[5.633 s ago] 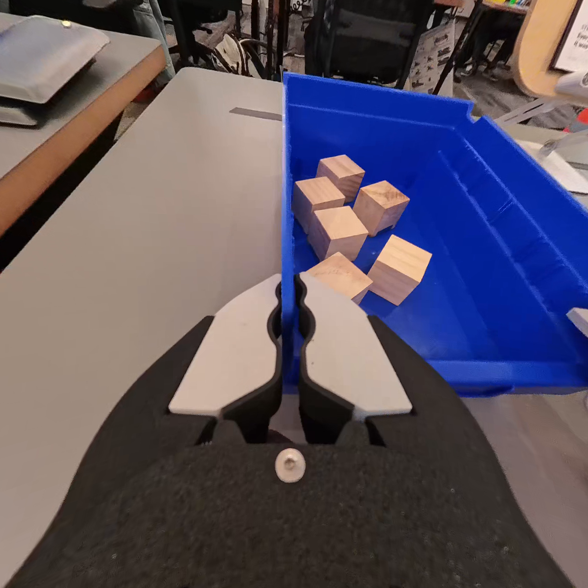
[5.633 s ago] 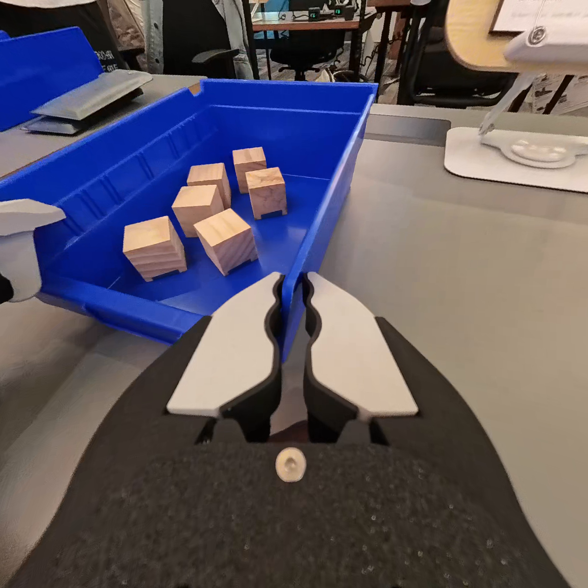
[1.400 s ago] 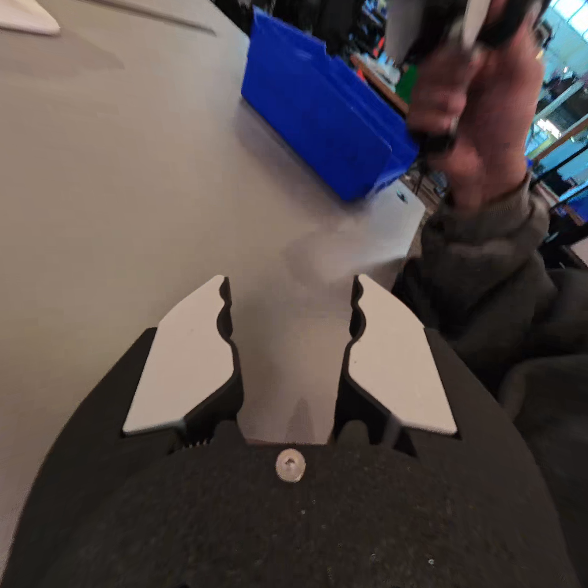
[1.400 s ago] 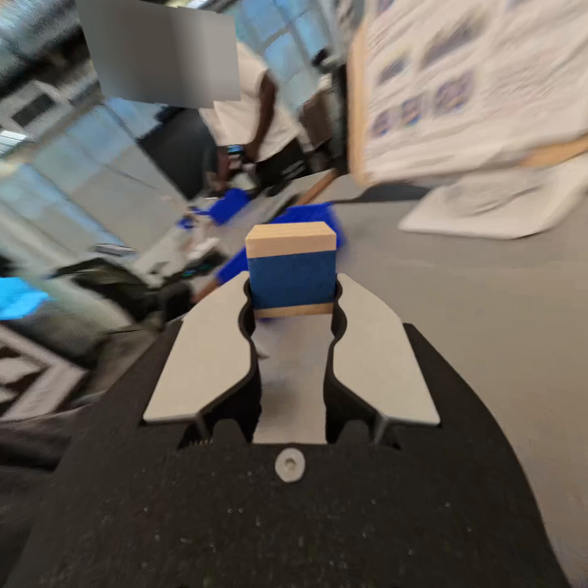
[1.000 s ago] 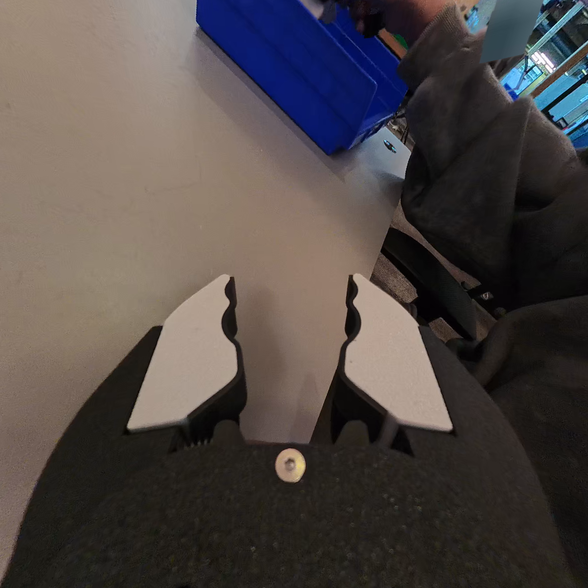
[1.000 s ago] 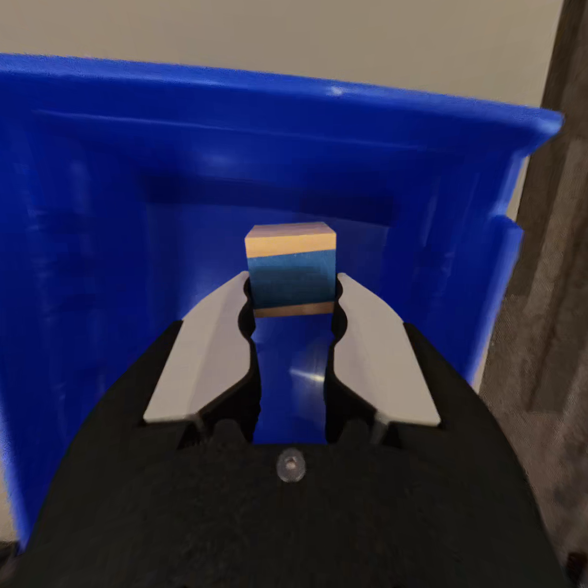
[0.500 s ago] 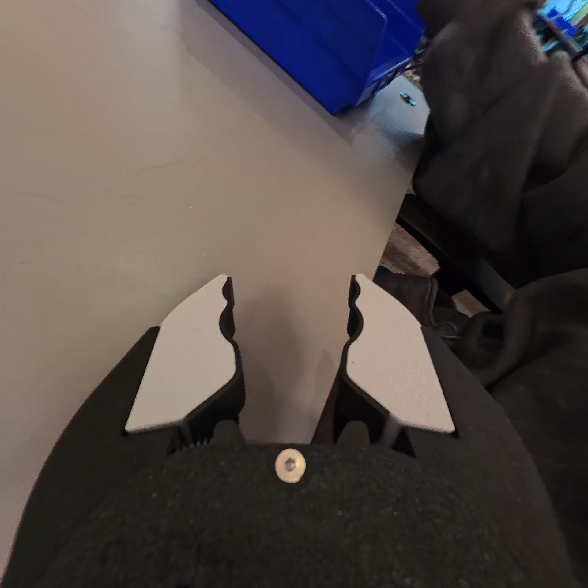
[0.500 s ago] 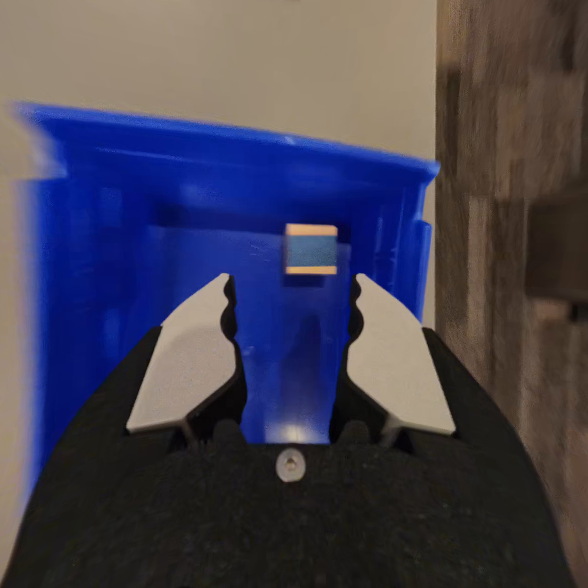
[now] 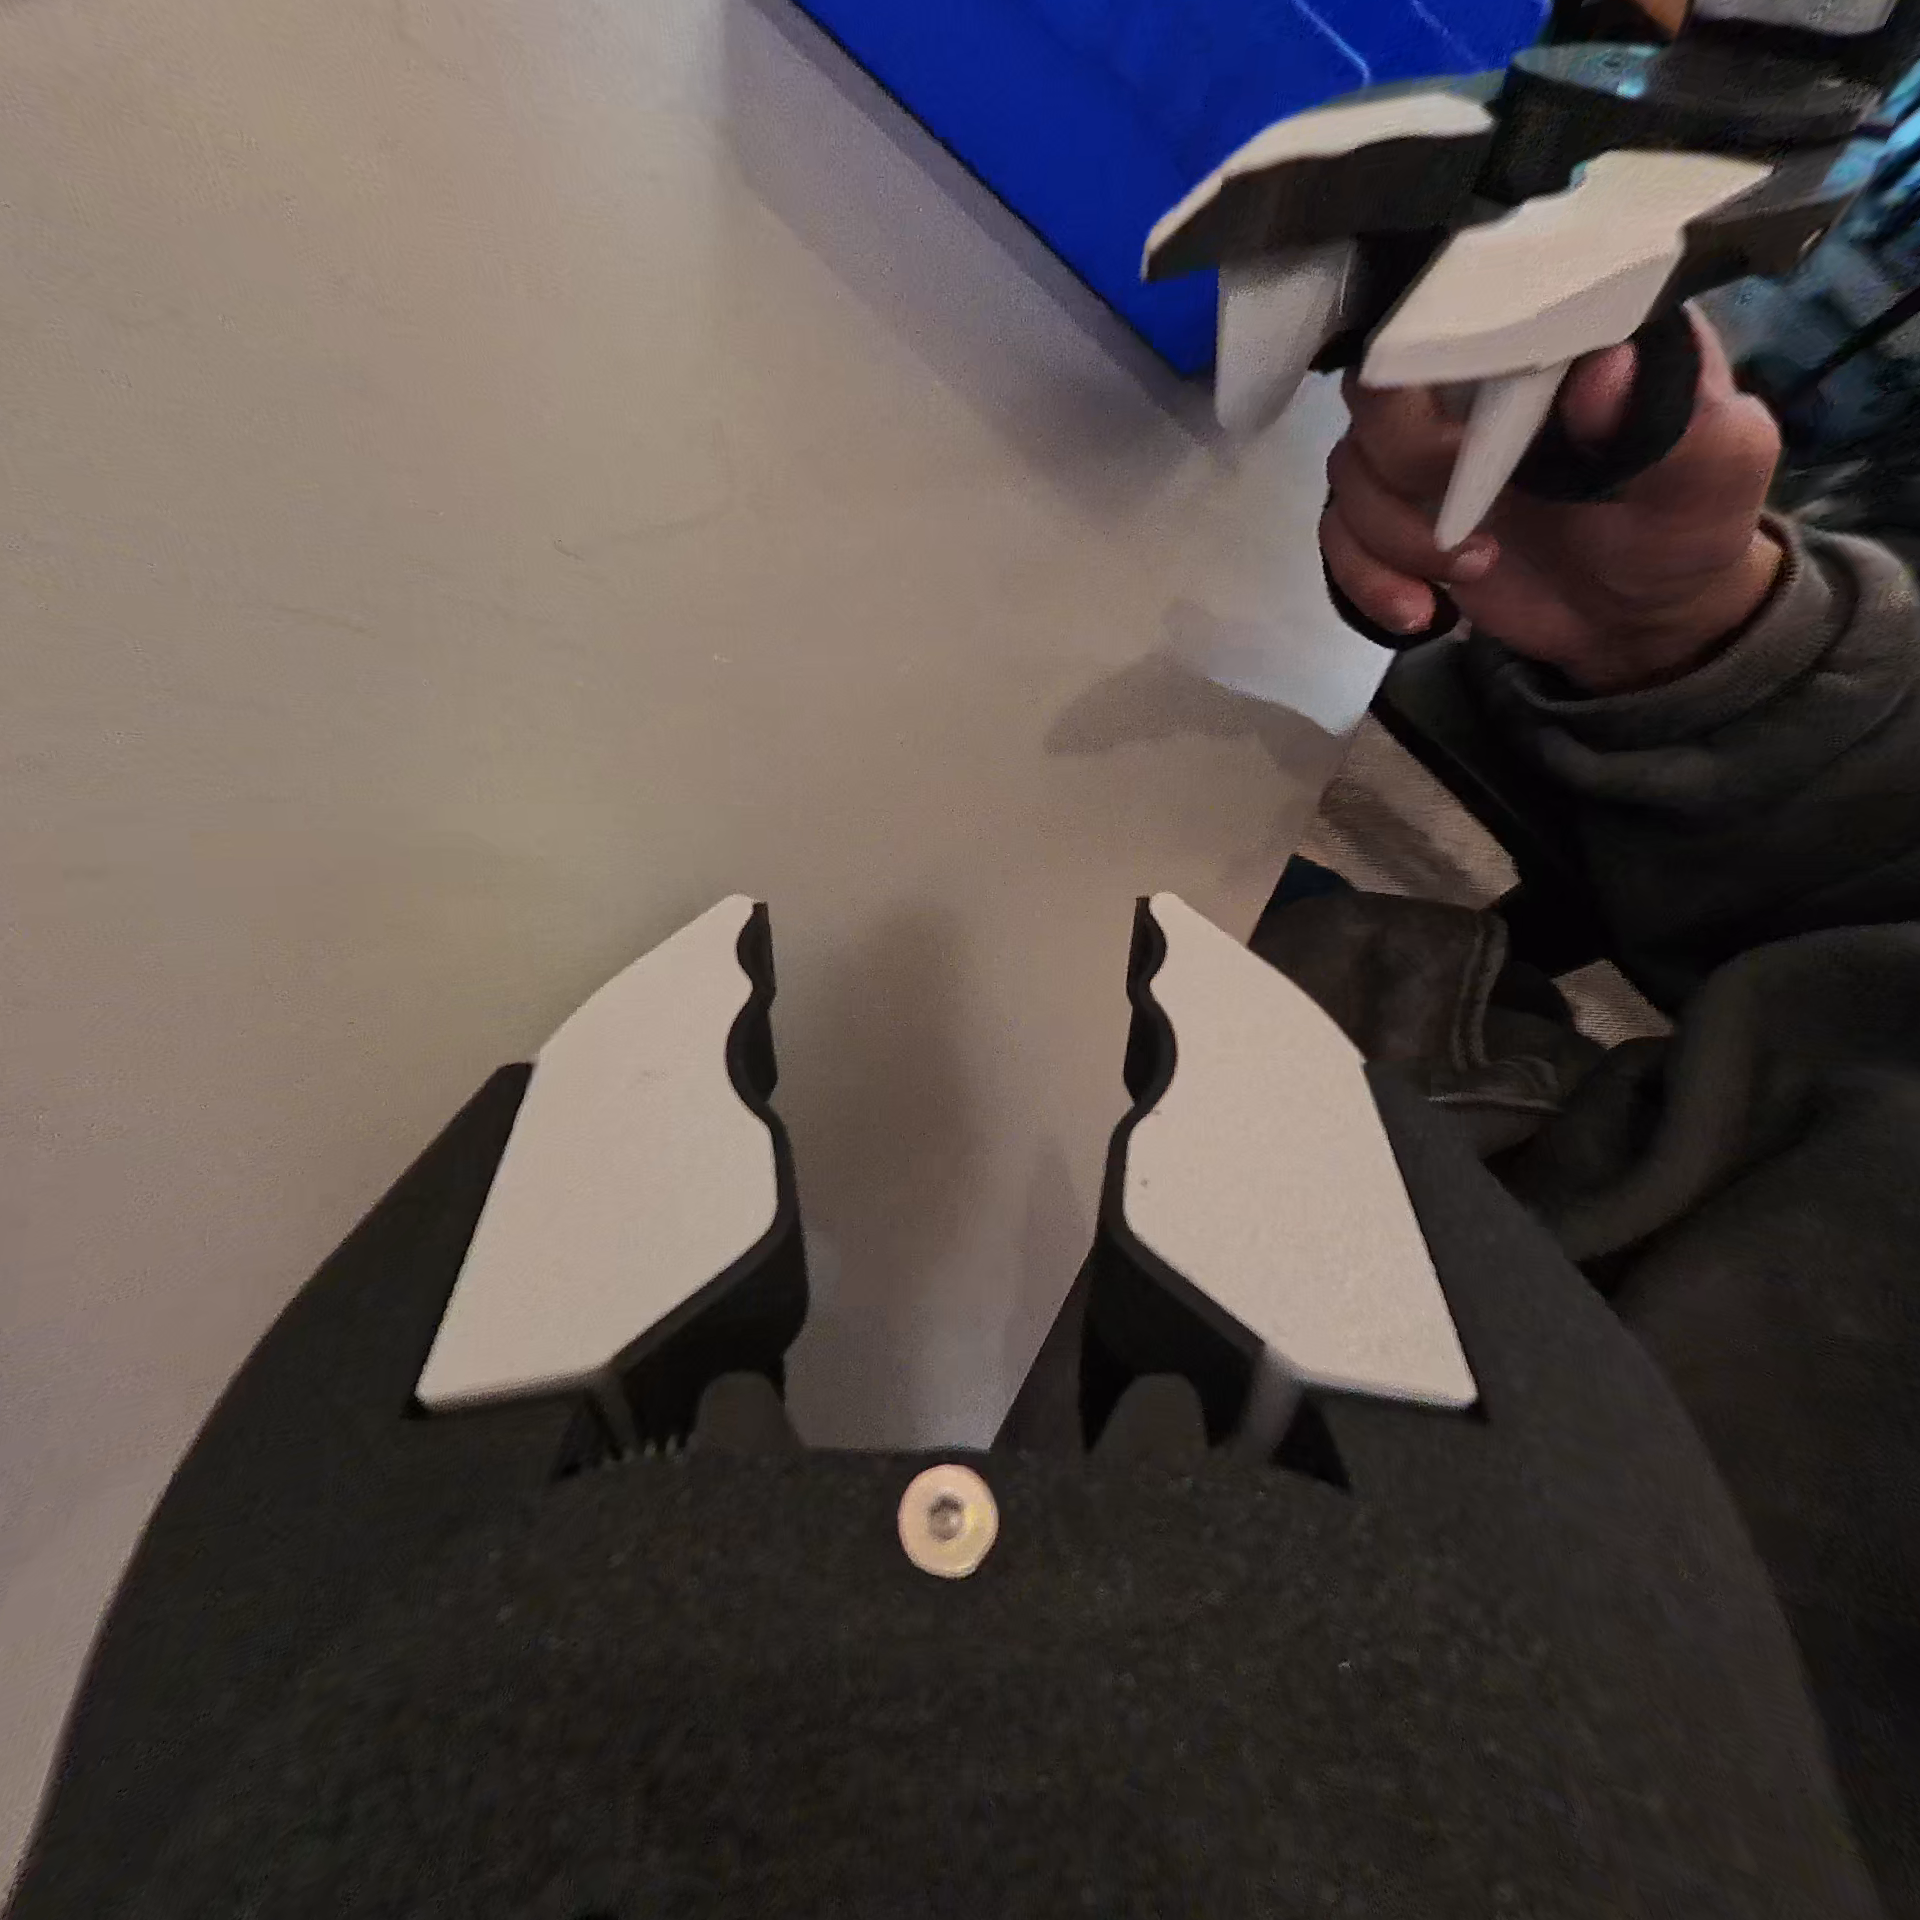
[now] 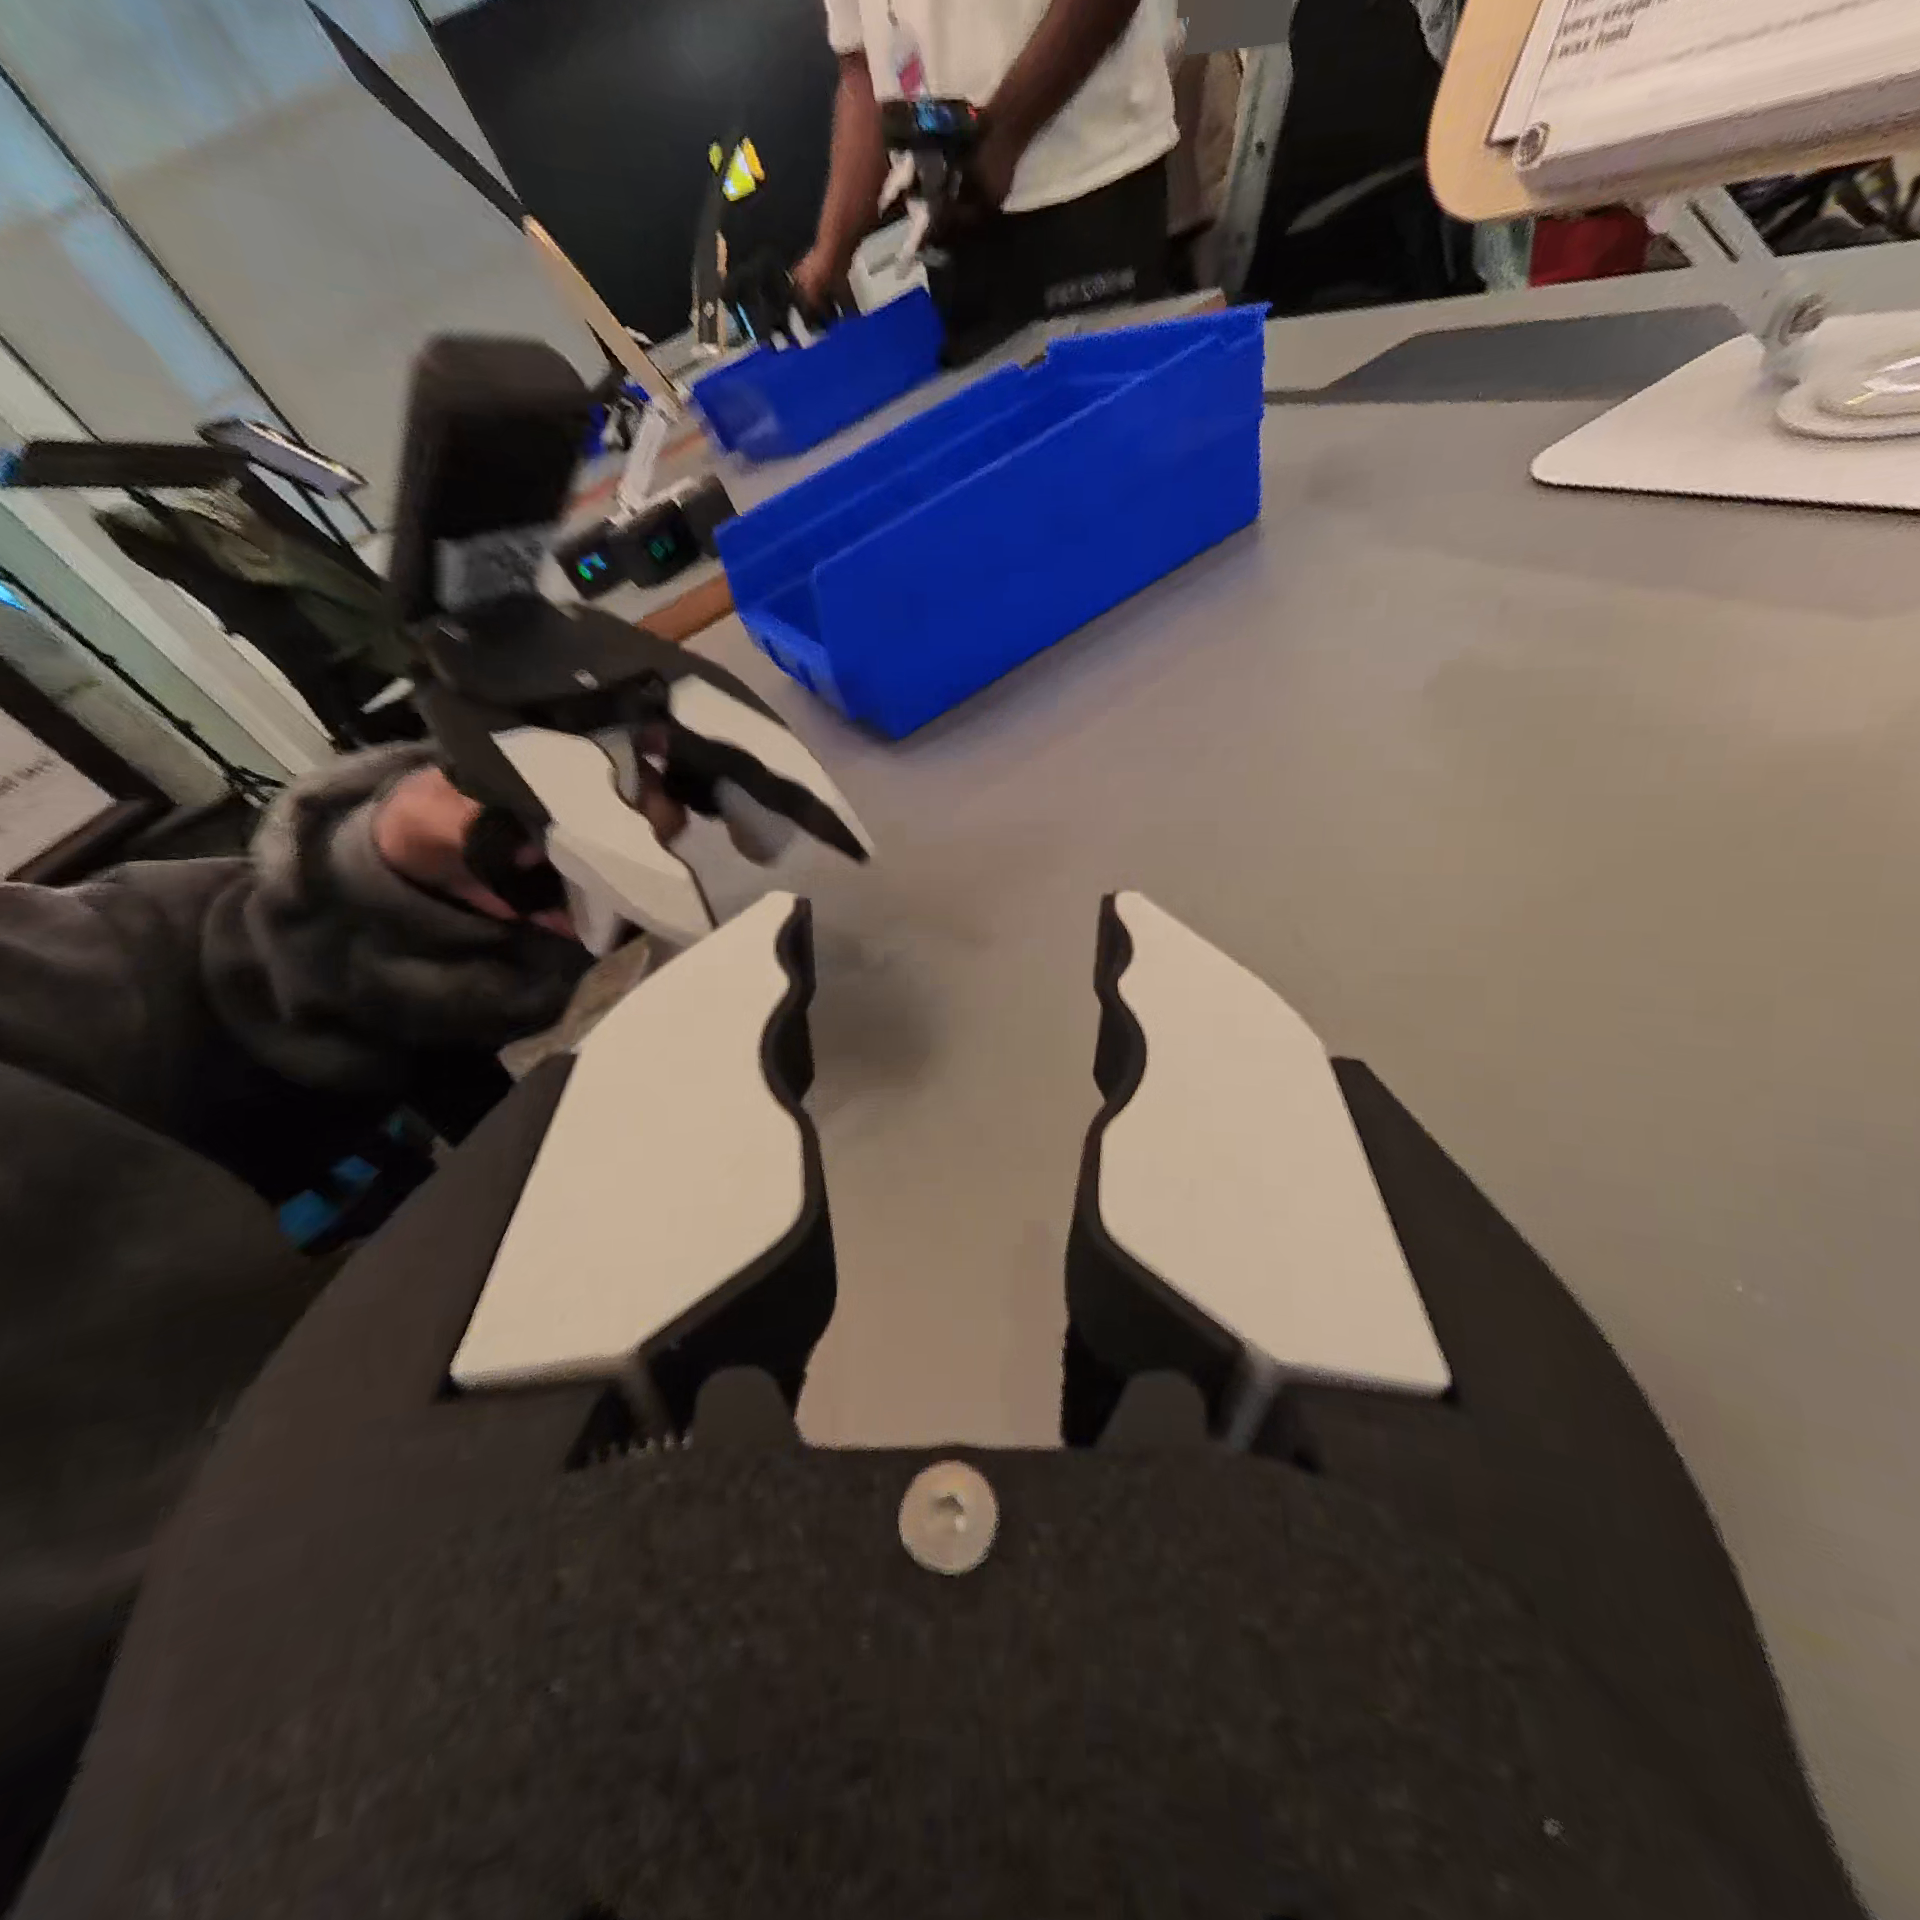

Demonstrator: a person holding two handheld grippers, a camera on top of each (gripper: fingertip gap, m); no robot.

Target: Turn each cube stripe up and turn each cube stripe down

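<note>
No cube shows in either view; the one blue bin (image 10: pixel 997 540) on my table (image 10: pixel 1507 831) sits ahead and left of my right gripper (image 10: pixel 951 914), its inside hidden by its wall. My two grippers, right and left (image 9: pixel 951 914), both hang spread apart, holding nothing.

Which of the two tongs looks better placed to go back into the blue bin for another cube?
Probably the right tongs: open, empty, facing the blue bin. The left tongs, also open, face the table edge.
</note>
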